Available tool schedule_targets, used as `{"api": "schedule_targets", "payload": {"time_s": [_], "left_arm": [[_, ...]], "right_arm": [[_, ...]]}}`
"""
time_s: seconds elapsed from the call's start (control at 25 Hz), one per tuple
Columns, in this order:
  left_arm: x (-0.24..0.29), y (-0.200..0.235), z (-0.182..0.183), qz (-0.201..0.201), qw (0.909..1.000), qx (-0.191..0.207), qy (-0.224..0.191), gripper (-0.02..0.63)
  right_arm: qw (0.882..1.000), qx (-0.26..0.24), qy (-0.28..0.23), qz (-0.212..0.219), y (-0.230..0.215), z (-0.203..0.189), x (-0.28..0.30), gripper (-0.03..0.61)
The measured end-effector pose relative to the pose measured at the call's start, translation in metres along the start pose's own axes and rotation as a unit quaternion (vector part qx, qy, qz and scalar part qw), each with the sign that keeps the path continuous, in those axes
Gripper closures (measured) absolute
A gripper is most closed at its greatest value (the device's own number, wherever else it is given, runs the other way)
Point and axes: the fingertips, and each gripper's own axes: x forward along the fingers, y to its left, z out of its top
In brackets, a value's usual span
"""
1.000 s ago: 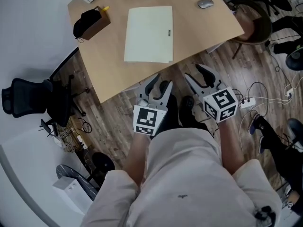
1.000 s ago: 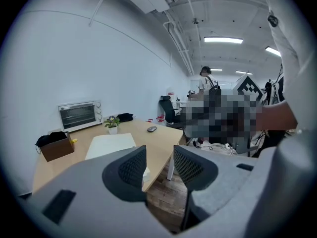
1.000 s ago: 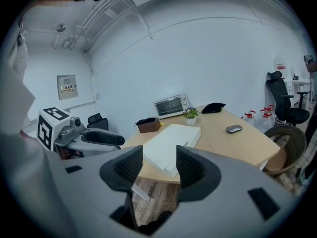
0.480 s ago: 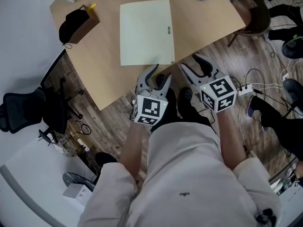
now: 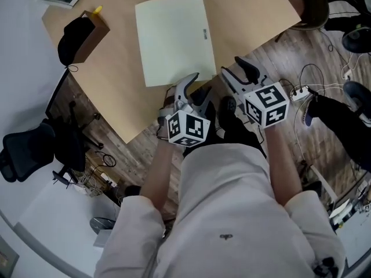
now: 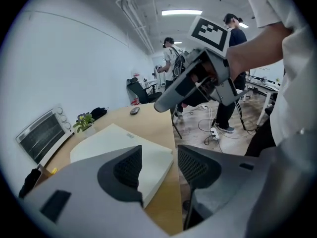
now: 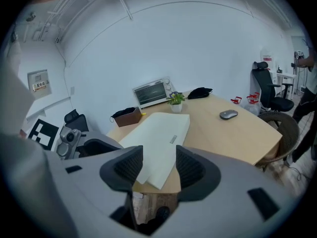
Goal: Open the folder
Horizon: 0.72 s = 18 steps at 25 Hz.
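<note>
So this is the approach step, nothing's been grabbed yet. The folder (image 5: 174,36) lies shut and flat on the table (image 5: 116,91), with its near edge close to the table's edge, at 12 o'clock from both grippers.

The left gripper (image 5: 197,86) hangs just at that near edge. Its jaws have just been opening and stand spread wide, with nothing pinched. In its own view the folder's near corner shows through the gap, but the pads aren't on it. The right gripper (image 5: 232,71) is at 3 o'clock of the left one, over the floor just off the table, with its jaws apart and empty too.

For the next move, my guess is one gripper has to get a jaw under the top cover and lift, while the other pins the rest down. There's a small tab (image 5: 204,35) near the folder's 3 o'clock edge, so that may be the opening side, but I can't tell for sure. The cover looks thin, so catching only the top leaf will be the fiddly bit.

Head count:
- one folder
- two grippers
- one mouse (image 7: 229,114) at about 1 o'clock of the folder
- one potted plant (image 7: 175,99) at 12 o'clock of it
- one toaster oven (image 7: 152,92) at 11 o'clock of it
- one brown box (image 5: 81,36) at 9 o'clock of it
</note>
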Motion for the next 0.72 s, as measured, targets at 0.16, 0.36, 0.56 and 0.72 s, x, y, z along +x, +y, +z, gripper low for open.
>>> {"api": "schedule_targets", "payload": {"time_s": [0.16, 0.36, 0.56, 0.72], "left_arm": [[0.012, -0.004, -0.011, -0.015, 0.9969, 0.073, 0.022, 0.396], [0.024, -0.010, -0.021, -0.032, 0.9911, 0.124, 0.037, 0.391], [0.034, -0.010, -0.035, -0.033, 0.9858, 0.155, 0.054, 0.390], [0.038, -0.008, -0.041, -0.030, 0.9836, 0.167, 0.060, 0.390]], "right_arm": [[1.000, 0.018, -0.002, -0.015, -0.004, -0.002, 0.014, 0.379], [0.999, 0.037, -0.006, -0.031, -0.010, -0.005, 0.023, 0.380], [0.998, 0.049, -0.004, -0.038, -0.014, -0.011, 0.029, 0.380], [0.998, 0.053, 0.005, -0.042, -0.020, -0.015, 0.031, 0.381]]}}
